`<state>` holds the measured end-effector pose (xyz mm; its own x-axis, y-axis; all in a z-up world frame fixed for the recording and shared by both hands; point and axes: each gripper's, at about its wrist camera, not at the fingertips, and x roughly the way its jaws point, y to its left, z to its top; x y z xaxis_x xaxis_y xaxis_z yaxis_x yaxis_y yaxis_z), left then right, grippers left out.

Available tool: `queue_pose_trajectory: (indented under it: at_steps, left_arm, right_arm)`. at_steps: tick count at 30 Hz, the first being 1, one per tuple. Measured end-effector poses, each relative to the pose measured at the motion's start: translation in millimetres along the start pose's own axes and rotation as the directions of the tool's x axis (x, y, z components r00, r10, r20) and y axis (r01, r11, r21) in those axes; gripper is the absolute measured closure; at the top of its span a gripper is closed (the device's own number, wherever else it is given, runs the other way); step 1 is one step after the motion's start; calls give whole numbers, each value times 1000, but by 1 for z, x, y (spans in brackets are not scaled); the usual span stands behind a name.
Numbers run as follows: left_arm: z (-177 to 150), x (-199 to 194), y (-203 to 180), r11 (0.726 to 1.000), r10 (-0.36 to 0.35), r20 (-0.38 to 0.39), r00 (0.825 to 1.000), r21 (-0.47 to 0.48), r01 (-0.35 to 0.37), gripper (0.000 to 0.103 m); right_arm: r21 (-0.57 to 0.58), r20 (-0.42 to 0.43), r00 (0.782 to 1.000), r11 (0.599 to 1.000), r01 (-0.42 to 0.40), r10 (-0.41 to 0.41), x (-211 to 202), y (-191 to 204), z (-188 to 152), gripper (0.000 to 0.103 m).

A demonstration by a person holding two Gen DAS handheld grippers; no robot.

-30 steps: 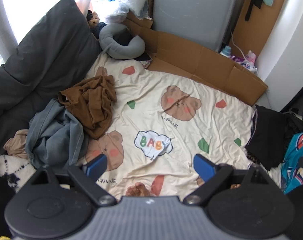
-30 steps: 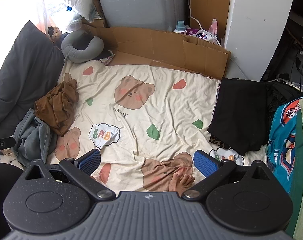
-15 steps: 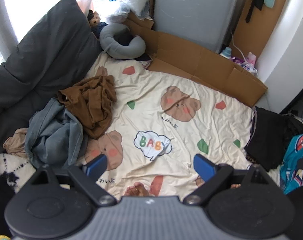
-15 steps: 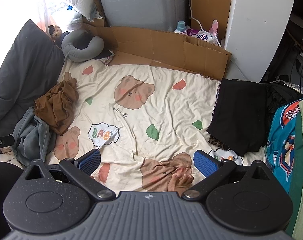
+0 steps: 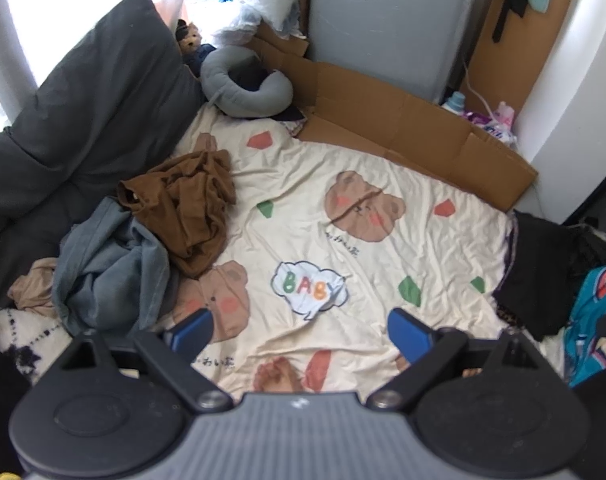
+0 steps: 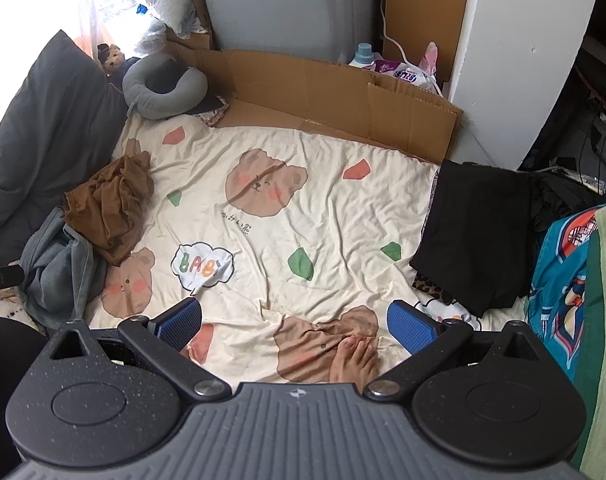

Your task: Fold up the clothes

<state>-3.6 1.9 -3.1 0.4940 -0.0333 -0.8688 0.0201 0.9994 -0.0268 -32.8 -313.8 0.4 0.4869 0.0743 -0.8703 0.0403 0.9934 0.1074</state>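
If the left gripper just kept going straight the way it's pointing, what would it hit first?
Probably the bear-print sheet, near its BABY cloud. The left gripper is open and empty, and nothing lies between its fingers and the sheet. The brown garment sits off to the left. Depth is hard to judge.

Right gripper (image 6: 295,322) fingers spread, empty, above bear-print sheet (image 6: 323,216); brown garment (image 6: 109,204) left.

The word "BABY" is printed in coloured letters inside a white cloud on the bear-patterned sheet (image 5: 311,286) (image 6: 203,266), small dark characters beneath a bear face are too small to be read, and "BLUE" is seen on a purple-and-white pack (image 6: 405,74).
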Motion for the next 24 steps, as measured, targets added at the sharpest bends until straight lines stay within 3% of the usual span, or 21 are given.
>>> queue_pose_trajectory:
  at_steps: [10, 24]
  left_arm:
    - [0, -2, -2, 1000, -25, 2, 1000, 5, 25, 5]
    - [15, 8, 7, 999, -33, 8, 999, 34, 32, 4]
  right_arm:
    - [-22, -6, 999, 999, 41, -41, -1, 4, 0, 1]
    - [12, -11, 1000, 1000, 29, -29, 8, 1, 21, 1]
